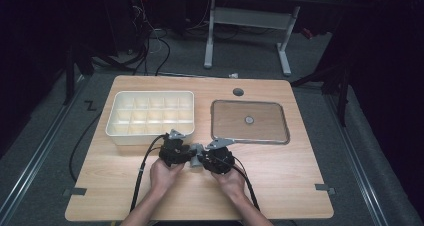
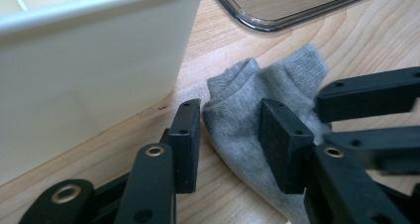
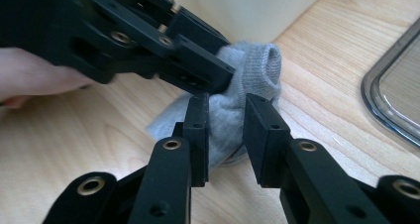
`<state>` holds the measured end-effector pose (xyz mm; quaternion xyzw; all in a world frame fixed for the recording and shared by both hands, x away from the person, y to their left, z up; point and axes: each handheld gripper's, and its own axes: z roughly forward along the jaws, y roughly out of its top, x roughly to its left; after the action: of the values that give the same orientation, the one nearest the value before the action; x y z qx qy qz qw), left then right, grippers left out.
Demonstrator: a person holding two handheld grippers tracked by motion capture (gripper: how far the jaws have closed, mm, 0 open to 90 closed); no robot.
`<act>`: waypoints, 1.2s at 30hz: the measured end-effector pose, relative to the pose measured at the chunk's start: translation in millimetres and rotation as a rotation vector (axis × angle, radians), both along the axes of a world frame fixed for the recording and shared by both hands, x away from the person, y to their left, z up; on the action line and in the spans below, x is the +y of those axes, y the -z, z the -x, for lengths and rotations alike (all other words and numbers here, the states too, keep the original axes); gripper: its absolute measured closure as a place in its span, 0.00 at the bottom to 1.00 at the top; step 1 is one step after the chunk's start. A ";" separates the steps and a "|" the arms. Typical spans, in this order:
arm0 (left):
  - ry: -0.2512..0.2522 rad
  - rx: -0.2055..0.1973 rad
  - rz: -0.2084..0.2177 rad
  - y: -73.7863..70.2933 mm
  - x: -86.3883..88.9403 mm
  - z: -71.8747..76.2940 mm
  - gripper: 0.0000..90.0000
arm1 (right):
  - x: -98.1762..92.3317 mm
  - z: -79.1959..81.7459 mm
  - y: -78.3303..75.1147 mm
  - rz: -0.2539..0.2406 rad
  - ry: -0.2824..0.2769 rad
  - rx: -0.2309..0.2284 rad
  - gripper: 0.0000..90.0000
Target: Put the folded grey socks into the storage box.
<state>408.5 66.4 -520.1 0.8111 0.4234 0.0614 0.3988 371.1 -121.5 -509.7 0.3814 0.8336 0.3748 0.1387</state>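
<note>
From above, your two hands met near the front middle of the wooden worktop [image 1: 280, 183], the left gripper [image 1: 172, 148] and the right gripper [image 1: 216, 156] almost nose to nose with a small grey sock [image 1: 196, 149] between them. Behind them stood a cream divided tray [image 1: 150, 115] on the left and a clear lid [image 1: 250, 122] lying flat on the right. Along your left gripper [image 2: 230, 142], the jaws stood apart with the sock [image 2: 247, 110] lying on the wood between them, its cuff pointing toward the lid [image 2: 292, 8]; the tray's [image 2: 89, 70] pale wall rose just beside it, and the right gripper's black jaws reached in from the right onto the sock's edge. Along your right gripper [image 3: 225, 135], the jaws were also apart, straddling the sock [image 3: 247, 73] without clearly pinching it. The left gripper [image 3: 148, 40] came in from the upper left, one jaw resting over the sock, your hand [image 3: 34, 78] behind it, and the lid's [image 3: 391, 100] rim showed at the right.
</note>
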 end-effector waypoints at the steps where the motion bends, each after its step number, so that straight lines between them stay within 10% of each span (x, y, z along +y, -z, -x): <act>1: 0.000 0.000 0.000 0.1 -0.1 -0.1 0.67 | -0.4 -1.4 1.4 0.009 0.001 -0.003 0.81; 10: 0.012 -0.030 -0.010 3.2 -2.3 0.0 0.66 | -2.3 -6.1 8.9 0.047 -0.003 -0.011 0.82; 27: 0.020 0.051 0.033 2.9 11.9 -5.9 0.55 | -2.3 -4.1 10.9 0.018 -0.024 0.020 0.82; 36: 0.008 0.080 0.133 -0.6 17.4 -4.6 0.39 | 5.6 2.9 12.4 0.011 -0.039 0.006 0.81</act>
<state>413.1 83.8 -519.5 0.7862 0.4389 -0.0011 0.4349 368.3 -115.9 -522.1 0.3654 0.8434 0.3715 0.1309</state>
